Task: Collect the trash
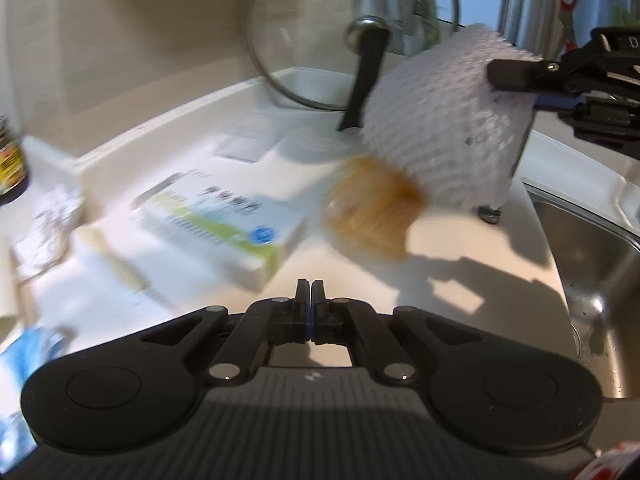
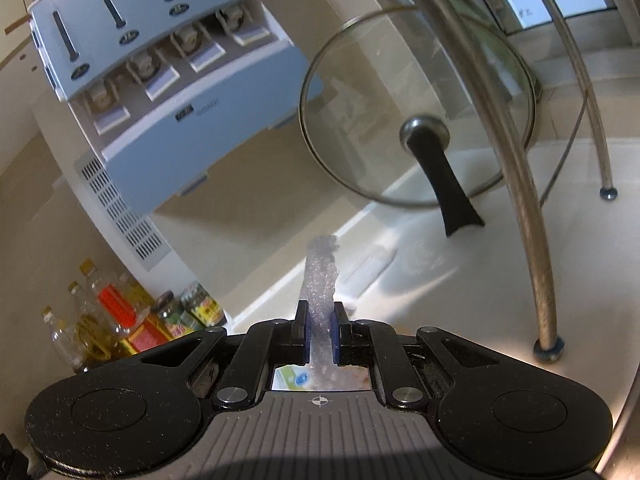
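Sunlight falls on a white kitchen worktop (image 1: pixel 460 248) beside a steel sink (image 1: pixel 592 248). My right claw (image 2: pixel 319 332) is pinched on a white foam fruit net (image 1: pixel 436 120), and the net hangs in the air above the worktop. In the right wrist view I see only a thin strip of it between the pads. Just under the net sits a brown, see-through wrapper (image 1: pixel 372 216), too blurry for me to name better. My left claw (image 1: pixel 310 292) is closed with nothing in it. It hangs low over the worktop, near a green and white box (image 1: pixel 228 224). A glass pot lid (image 2: pixel 416 120) leans on the wall behind.

I think I am at the carry step: 1 piece of trash is picked up. Next I must bring it to a bin, but I see no bin. The wrapper looks like the next piece for my left claw.
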{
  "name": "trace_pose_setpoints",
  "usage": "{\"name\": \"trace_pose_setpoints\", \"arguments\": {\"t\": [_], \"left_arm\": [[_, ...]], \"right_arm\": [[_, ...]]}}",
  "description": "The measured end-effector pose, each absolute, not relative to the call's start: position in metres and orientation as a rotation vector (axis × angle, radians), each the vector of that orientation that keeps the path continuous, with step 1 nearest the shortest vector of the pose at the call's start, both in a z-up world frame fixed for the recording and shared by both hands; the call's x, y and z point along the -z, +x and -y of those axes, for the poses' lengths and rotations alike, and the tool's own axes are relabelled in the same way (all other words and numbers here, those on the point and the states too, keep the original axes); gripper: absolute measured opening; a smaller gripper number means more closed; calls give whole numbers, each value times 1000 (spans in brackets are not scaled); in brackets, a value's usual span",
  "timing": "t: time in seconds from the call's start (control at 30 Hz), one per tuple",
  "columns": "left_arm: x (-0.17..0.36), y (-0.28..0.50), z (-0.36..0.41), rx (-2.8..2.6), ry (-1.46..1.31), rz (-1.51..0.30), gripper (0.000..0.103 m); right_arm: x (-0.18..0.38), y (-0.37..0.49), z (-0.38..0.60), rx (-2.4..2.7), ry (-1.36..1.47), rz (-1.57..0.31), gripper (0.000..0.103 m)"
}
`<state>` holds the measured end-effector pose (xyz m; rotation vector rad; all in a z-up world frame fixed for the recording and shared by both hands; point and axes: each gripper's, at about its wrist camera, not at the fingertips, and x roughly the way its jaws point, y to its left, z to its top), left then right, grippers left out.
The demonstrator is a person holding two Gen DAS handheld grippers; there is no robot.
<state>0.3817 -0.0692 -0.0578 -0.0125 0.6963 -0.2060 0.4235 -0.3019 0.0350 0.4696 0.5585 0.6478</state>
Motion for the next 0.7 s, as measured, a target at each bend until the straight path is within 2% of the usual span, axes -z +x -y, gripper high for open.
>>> {"name": "trace_pose_setpoints", "arguments": {"t": [0.13,0.2,0.23,0.27,0.33,0.5,0.7], "left_arm": [[49,371,57,209,-44,-677,0],[46,367,60,219,-33,-652,5],[44,366,62,227,-30,-639,11],[43,364,63,232,-25,-628,23],[42,358,65,235,-16,-609,34],[40,343,49,201,-48,-599,34],[38,340,38,167,-23,-610,36]], "right_arm": [[-38,424,295,-692,480,-576,10],[-40,423,291,-721,506,-594,10],[-41,423,288,-736,526,-601,10],[-43,424,286,-754,549,-609,10],[-50,425,279,-797,585,-625,10],[-68,418,258,-839,430,-600,10],[-50,401,258,-754,236,-601,10]]}}
